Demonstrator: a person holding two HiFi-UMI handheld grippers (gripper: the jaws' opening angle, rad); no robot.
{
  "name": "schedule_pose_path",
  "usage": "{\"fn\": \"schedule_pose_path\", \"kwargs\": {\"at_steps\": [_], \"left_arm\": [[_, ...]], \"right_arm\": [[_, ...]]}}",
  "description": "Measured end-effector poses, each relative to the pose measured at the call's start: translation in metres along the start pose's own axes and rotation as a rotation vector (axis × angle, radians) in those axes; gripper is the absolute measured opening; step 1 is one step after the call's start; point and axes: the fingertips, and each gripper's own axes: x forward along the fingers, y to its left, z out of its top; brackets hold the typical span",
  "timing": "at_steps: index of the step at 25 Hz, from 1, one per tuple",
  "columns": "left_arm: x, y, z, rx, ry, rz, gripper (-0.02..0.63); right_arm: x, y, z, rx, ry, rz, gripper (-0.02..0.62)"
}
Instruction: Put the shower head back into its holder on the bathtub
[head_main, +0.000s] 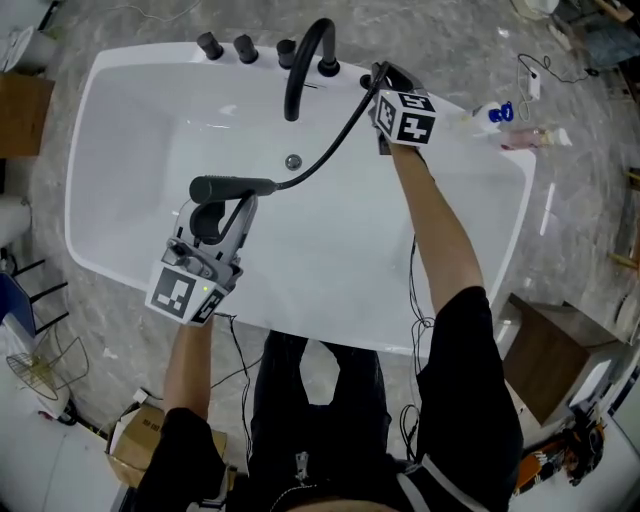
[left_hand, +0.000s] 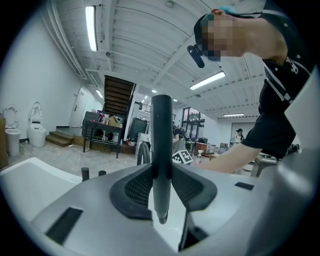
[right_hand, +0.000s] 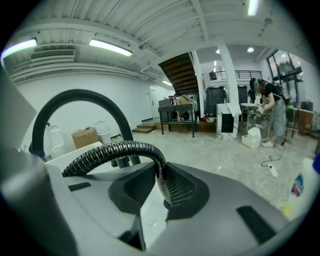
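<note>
My left gripper (head_main: 221, 207) is clamped on the shower head (head_main: 232, 187). In the left gripper view the dark handle (left_hand: 162, 150) stands between the two pads, which press on it from both sides. I hold it above the basin of the bathtub (head_main: 103, 272), toward the left edge and nearer the front rim than the back. It lies crosswise in the head view.

My right gripper (head_main: 382, 80) is nearly closed and pinches the ribbed hose (right_hand: 115, 150) between its pads. It sits at the back rim, just right of the black arched spout (head_main: 305, 60). From there the hose (head_main: 330, 150) sags across the basin to the shower head, passing above the drain (head_main: 292, 161). Three black knobs (head_main: 244, 46) stand on the back rim left of the spout.
</note>
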Motion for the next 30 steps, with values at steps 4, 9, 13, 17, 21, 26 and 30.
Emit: {"fn": "schedule_pose_path", "kwargs": {"at_steps": [4,9,13,17,21,26,30], "left_arm": [[-0.004,-0.001,-0.006,-0.008,0.006,0.004,0.132],[-0.009,0.002,-0.006,-0.02,0.002,0.012,0.132],[-0.011,0.001,-0.002,-0.024,-0.019,0.008,0.131],[-0.01,-0.001,0.003,-0.038,-0.038,0.009,0.132],[-0.004,-0.007,0.011,-0.021,-0.039,0.009,0.13],[0.008,-0.015,0.028,-0.005,-0.064,0.017,0.132],[0.017,-0.032,0.038,0.013,-0.063,0.003,0.132]], "right_arm": [[0.01,-0.001,-0.03,0.028,0.049,-0.012,0.074],[0.016,-0.004,-0.06,0.053,0.123,-0.025,0.106],[0.015,-0.004,-0.074,0.051,0.174,-0.033,0.095],[0.004,-0.001,-0.085,0.066,0.2,-0.024,0.066],[-0.02,0.004,-0.097,0.089,0.204,-0.023,0.043],[-0.067,0.004,-0.112,0.06,0.193,-0.041,0.009],[-0.116,0.011,-0.137,0.039,0.227,-0.016,0.009]]}}
